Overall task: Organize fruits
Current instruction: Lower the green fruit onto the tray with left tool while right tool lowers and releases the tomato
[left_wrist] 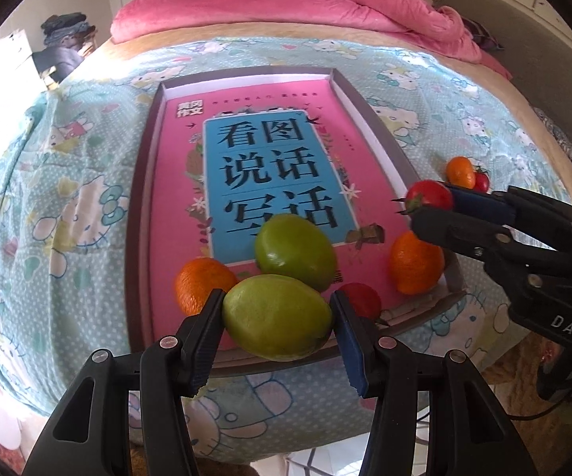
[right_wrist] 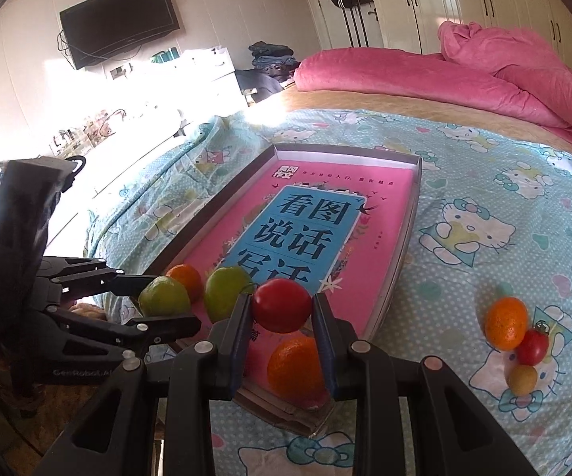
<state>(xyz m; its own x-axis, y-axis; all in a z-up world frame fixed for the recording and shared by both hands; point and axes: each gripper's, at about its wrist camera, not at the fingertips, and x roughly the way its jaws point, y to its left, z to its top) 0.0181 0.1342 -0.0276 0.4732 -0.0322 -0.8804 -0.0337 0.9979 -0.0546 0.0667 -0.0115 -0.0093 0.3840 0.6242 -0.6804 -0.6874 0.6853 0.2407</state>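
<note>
Green lime (left_wrist: 277, 317) clamped in my left gripper (left_wrist: 277, 319) jaws | red tomato (right_wrist: 282, 304) pinched in right gripper (right_wrist: 281, 309) | both over tray (left_wrist: 139, 214) on bed | step: carrying in | next: lower, release beside placed fruit.

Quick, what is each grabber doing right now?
Left gripper: closed on a green fruit.
Right gripper: closed on a red tomato.

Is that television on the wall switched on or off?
Off, apparently: the television shows a uniformly dark screen with no picture.
</note>
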